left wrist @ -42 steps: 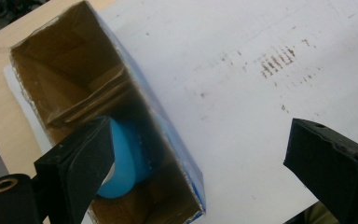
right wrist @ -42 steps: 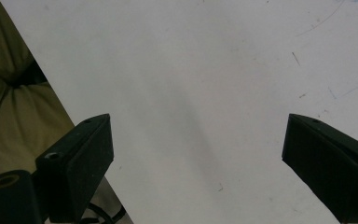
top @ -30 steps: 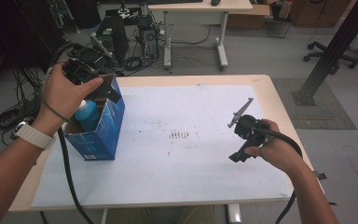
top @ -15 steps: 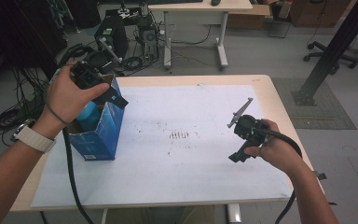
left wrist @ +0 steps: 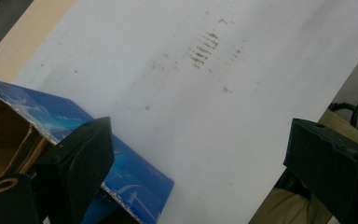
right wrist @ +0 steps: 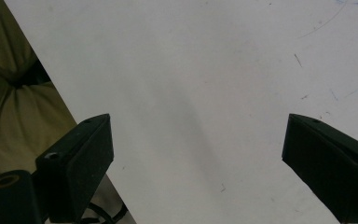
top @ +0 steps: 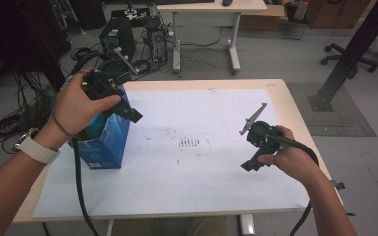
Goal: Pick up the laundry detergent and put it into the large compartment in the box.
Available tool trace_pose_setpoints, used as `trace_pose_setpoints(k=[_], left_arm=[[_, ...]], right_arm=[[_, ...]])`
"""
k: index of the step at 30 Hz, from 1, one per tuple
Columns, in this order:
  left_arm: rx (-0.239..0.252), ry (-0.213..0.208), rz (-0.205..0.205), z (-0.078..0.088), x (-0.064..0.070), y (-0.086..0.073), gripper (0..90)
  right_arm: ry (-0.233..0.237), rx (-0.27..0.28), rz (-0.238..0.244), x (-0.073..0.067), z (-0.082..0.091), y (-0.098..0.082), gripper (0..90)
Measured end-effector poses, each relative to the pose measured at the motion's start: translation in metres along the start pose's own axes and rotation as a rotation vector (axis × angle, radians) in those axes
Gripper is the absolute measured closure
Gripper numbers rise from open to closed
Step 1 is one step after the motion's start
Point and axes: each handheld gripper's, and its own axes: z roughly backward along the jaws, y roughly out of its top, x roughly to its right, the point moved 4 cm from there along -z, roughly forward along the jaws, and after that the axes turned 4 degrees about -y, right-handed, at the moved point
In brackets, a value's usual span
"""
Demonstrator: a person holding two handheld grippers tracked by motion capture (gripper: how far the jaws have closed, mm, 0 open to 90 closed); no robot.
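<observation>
A person's left gripper hovers over an open blue box at a white-topped table, the right gripper well apart.

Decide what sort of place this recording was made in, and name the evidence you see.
Probably a lab or workshop: equipment and tangled cables lie on the floor behind the table, a wheeled office chair stands nearby, and a black metal frame post rises beside it.
</observation>
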Motion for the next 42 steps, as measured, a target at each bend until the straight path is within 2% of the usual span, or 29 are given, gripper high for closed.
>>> trace_pose_setpoints(k=[6, 14, 21, 24, 36, 38, 42], left_arm=[[-0.011, -0.015, -0.04, -0.003, 0.008, 0.002, 8.4], [-0.029, -0.052, -0.118, -0.009, 0.02, 0.004, 8.4], [-0.035, -0.077, -0.149, -0.013, 0.024, 0.004, 8.4], [-0.041, -0.092, -0.182, -0.017, 0.027, 0.003, 8.4], [-0.064, -0.111, -0.211, -0.036, 0.035, 0.002, 8.4], [-0.064, -0.101, -0.223, -0.039, 0.037, 0.002, 8.4], [-0.068, -0.108, -0.236, -0.046, 0.041, 0.001, 8.4]], right_arm=[[0.0, 0.0, 0.002, 0.0, 0.0, 0.0, 8.9], [-0.002, 0.0, 0.001, -0.001, 0.002, 0.001, 8.9], [0.002, 0.002, 0.003, -0.001, -0.001, 0.002, 8.9], [0.001, 0.001, 0.001, -0.001, 0.0, 0.002, 8.9], [0.003, 0.005, 0.004, 0.0, -0.001, 0.002, 8.9], [0.003, 0.006, 0.002, 0.0, -0.002, 0.002, 8.9], [0.004, 0.004, 0.003, 0.001, -0.002, 0.002, 8.9]])
